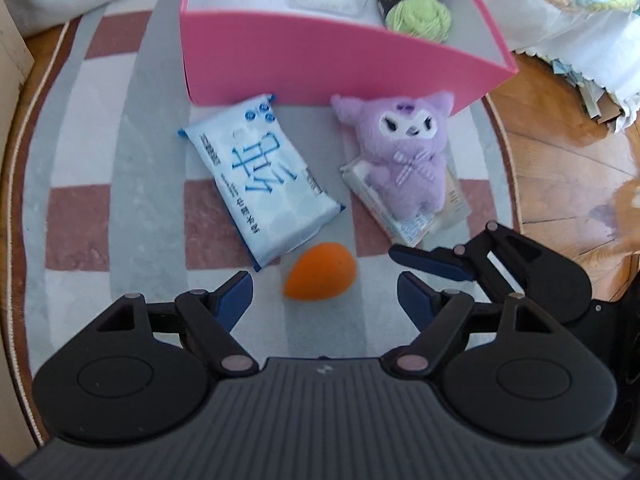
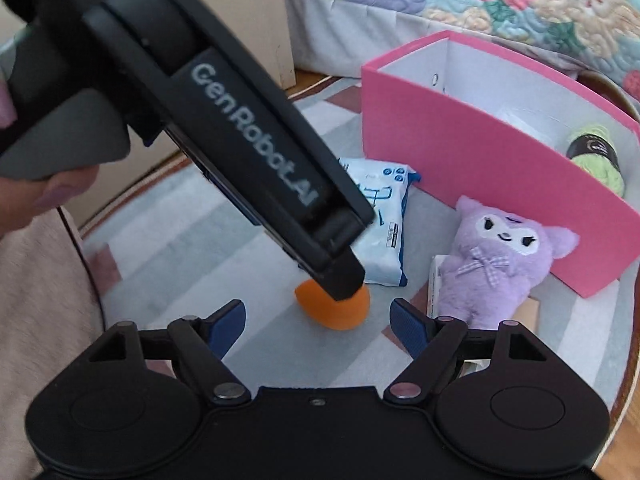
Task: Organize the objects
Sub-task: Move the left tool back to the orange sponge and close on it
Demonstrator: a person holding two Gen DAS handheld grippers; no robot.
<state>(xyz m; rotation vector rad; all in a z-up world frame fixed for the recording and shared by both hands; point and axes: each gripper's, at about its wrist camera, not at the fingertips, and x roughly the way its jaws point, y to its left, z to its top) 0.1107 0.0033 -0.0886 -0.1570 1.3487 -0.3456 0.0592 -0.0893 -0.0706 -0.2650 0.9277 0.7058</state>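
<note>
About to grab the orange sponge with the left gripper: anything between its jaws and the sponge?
Nothing visible. The orange sponge lies on the rug just ahead of the open left gripper, with bare rug between. The right gripper hangs close beside it, to the right.

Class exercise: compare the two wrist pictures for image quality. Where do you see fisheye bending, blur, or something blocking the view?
Left wrist view: the pink box has its straight rim bowed by the fisheye lens; the tissue pack print is slightly smeared. Right wrist view: the left gripper's body crosses the frame, covering part of the orange sponge; the purple plush looks fairly sharp, daylight soft, no hard glare.
</note>
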